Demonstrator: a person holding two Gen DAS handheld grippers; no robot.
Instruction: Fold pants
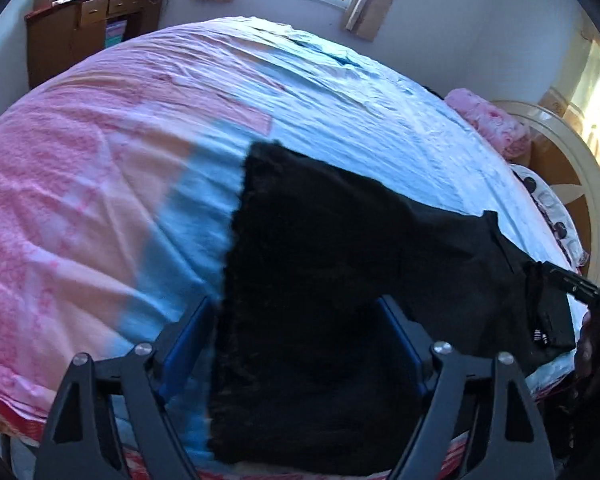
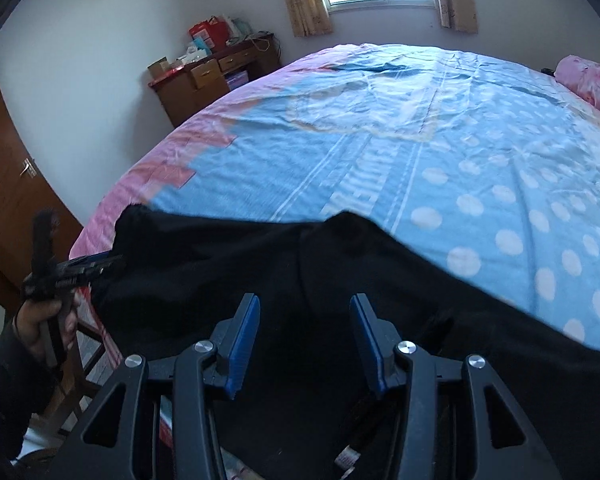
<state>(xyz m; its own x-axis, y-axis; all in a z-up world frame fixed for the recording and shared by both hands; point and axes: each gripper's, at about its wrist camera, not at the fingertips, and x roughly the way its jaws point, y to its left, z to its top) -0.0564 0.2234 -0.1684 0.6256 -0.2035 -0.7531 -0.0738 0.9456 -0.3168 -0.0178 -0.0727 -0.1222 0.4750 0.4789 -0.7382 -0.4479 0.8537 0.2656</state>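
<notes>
Left wrist view showed the pants point(image 1: 320, 272) on the bed point(image 1: 100, 200), long axis from 6 toward 3 o'clock; left gripper point(image 1: 300, 344) and right gripper point(image 2: 304, 340) both gaped wide above them, holding nothing.

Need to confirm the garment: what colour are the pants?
Black pants, plain; clearest in the right wrist view.
</notes>
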